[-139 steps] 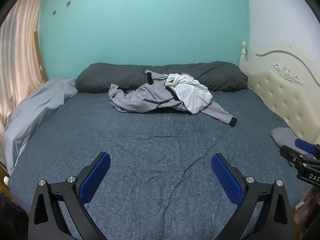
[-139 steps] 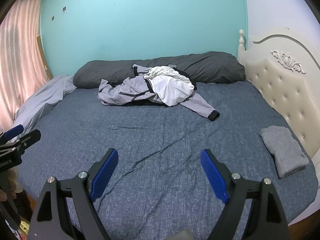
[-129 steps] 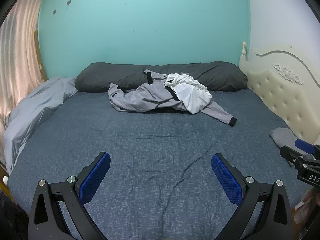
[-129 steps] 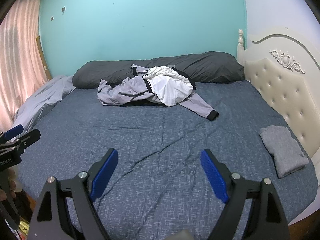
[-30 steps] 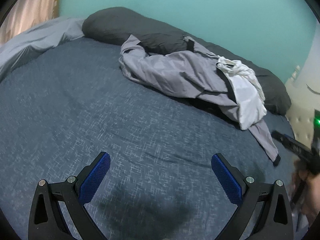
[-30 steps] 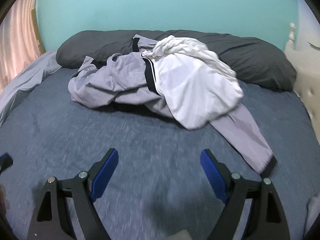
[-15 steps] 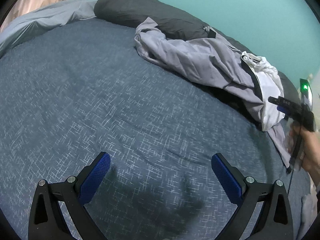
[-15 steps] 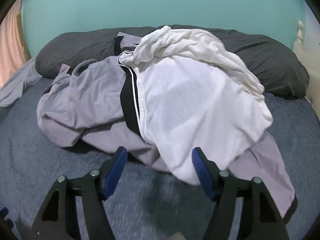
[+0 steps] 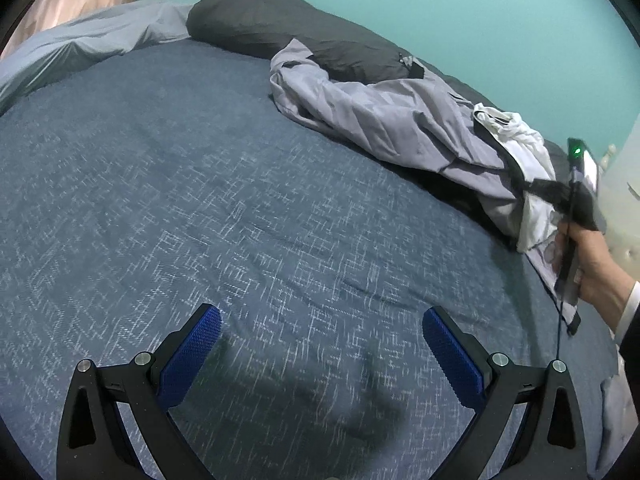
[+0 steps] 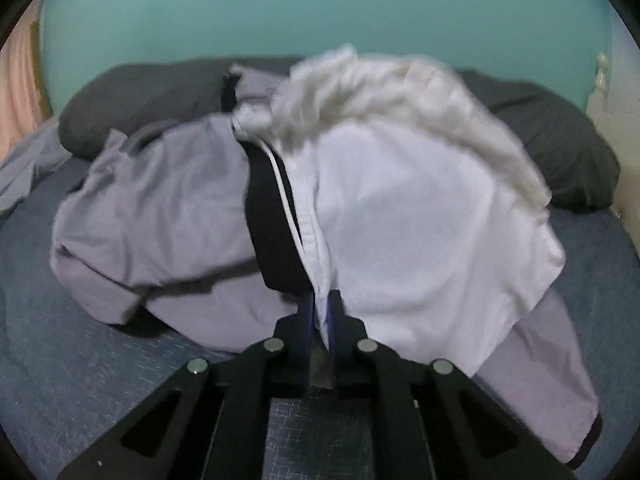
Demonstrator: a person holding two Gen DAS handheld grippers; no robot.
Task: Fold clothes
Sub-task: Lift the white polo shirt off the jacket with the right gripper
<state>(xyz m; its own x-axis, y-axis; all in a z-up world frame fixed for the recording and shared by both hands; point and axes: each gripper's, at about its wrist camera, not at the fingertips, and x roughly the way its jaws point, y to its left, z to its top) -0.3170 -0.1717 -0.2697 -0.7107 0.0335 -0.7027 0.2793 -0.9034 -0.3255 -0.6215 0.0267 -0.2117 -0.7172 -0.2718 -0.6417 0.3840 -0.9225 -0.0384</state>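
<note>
Right gripper (image 10: 320, 314), jaws closing, pinches the near edge of the white garment (image 10: 420, 216) atop the grey jacket (image 10: 160, 208), far right on the bed (image 9: 200, 180); left gripper (image 9: 320, 354) hovers wide, empty.

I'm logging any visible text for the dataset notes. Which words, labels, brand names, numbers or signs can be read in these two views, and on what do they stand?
No readable text in either view.
The right hand-held gripper shows a lit green light, but no lettering can be made out on it.
The white garment, the grey jacket and the left hand-held gripper show no print or label.
</note>
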